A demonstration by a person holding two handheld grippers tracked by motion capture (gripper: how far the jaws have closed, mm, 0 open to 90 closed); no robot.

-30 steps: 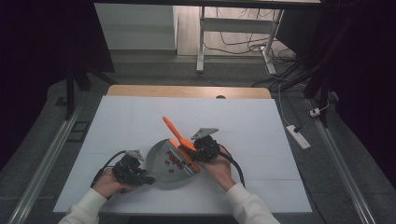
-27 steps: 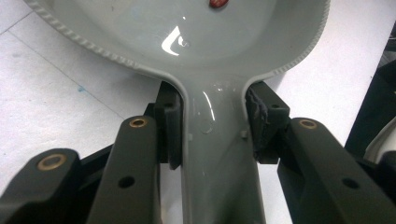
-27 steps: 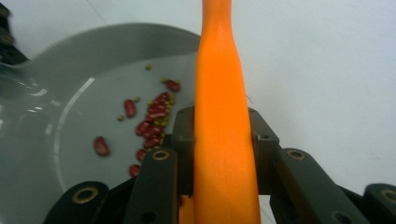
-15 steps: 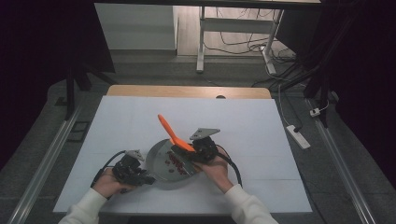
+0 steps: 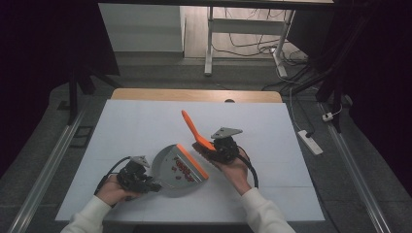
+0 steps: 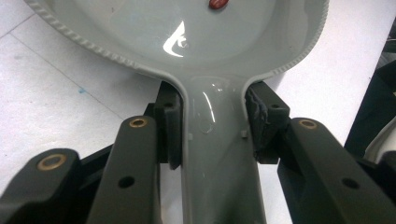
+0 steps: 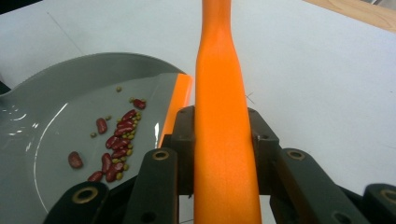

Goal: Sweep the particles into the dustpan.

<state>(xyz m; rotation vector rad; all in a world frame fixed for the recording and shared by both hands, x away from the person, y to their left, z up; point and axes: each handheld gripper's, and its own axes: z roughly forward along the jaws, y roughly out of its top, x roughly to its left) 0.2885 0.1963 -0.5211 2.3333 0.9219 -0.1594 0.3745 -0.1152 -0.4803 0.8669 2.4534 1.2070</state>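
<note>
Sweep looks done: beans (image 7: 114, 149) sit in the grey dustpan (image 5: 177, 170) on the table (image 5: 272, 145); left gripper (image 5: 141, 182) clamps its handle; right gripper (image 5: 216, 151) grips the orange brush (image 5: 194, 130), lifted beside the pan lip; next, probably tip the pan level to keep the beans in.

From my remote station I saw that the grey plastic dustpan (image 6: 205, 42) was glossy with a ribbed rim, the orange plastic brush handle (image 7: 222, 130) smooth and matt, the red beans (image 7: 114, 149) shiny, and the white table cover (image 5: 145, 126) matt.
</note>
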